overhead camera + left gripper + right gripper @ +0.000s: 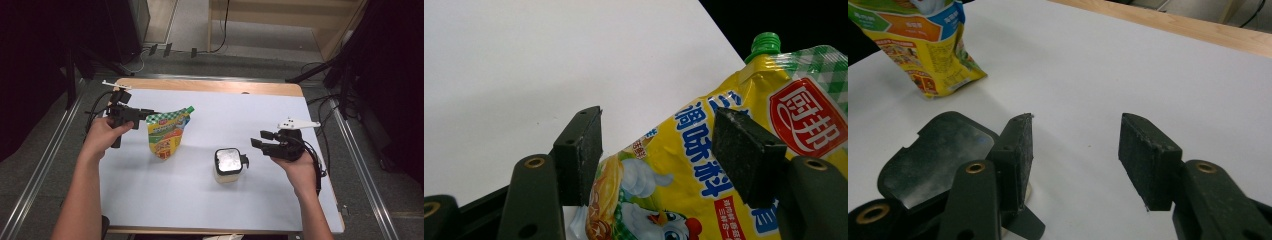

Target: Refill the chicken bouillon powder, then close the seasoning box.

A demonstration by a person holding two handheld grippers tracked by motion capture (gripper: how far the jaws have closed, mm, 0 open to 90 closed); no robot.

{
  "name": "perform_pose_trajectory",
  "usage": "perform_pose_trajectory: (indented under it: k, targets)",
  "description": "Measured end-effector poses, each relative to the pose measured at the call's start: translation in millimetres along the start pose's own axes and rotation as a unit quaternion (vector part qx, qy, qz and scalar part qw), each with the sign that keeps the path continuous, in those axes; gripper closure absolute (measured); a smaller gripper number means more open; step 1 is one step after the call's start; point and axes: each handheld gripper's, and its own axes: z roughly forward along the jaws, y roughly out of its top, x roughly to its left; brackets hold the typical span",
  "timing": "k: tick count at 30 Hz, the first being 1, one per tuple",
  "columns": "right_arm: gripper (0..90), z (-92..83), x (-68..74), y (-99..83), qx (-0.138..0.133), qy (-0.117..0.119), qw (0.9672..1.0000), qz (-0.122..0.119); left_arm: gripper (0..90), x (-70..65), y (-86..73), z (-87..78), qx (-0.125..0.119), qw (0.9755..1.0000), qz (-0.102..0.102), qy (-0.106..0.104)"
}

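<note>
A yellow seasoning pouch (167, 132) with a green screw cap stands on the white table sheet (200, 200), left of centre. My left gripper (150, 114) is level with the pouch's upper left corner. In the left gripper view its jaws (659, 150) stand apart in front of the pouch's (724, 150) printed face, and the pads do not press on it. A small pale container with a black flip lid (229, 162) sits right of centre. My right gripper (260, 139) hovers just right of it, open and empty (1075, 150), with the lid (933, 155) beside its left jaw.
The sheet covers a wooden tabletop whose bare edge (210, 86) runs along the back. Metal rails (50, 150) flank the table on both sides, and cables (320, 150) trail off the right edge. In the right gripper view the pouch (928, 50) stands at upper left.
</note>
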Motion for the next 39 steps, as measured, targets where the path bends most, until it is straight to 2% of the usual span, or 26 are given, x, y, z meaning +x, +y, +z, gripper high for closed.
perform_pose_trajectory:
  k: [14, 25, 33, 35, 39]
  targets:
    - [48.6, -1.1, -20.7, -11.6, 0.008, -0.026, 0.9995, 0.016, 38.0, 2.1, -1.8, -0.3, -0.001, 1.0000, -0.003, -0.001]
    - [46.7, 2.6, -32.3, -20.6, 0.014, -0.032, 0.9989, 0.032, 38.1, 5.1, -4.3, 0.4, 0.000, 1.0000, -0.006, 0.003]
    - [42.6, 4.1, -37.8, -24.5, 0.013, -0.037, 0.9987, 0.034, 37.4, 11.6, -7.1, -0.9, -0.003, 0.9999, -0.007, 0.008]
    - [41.3, 5.0, -37.3, -25.5, 0.012, -0.044, 0.9983, 0.036, 36.8, 14.2, -8.2, 0.2, 0.000, 1.0000, -0.006, 0.008]
    - [41.7, 6.5, -38.6, -27.2, 0.017, -0.040, 0.9985, 0.033, 34.2, 18.5, -9.8, 1.6, 0.002, 1.0000, 0.007, -0.003]
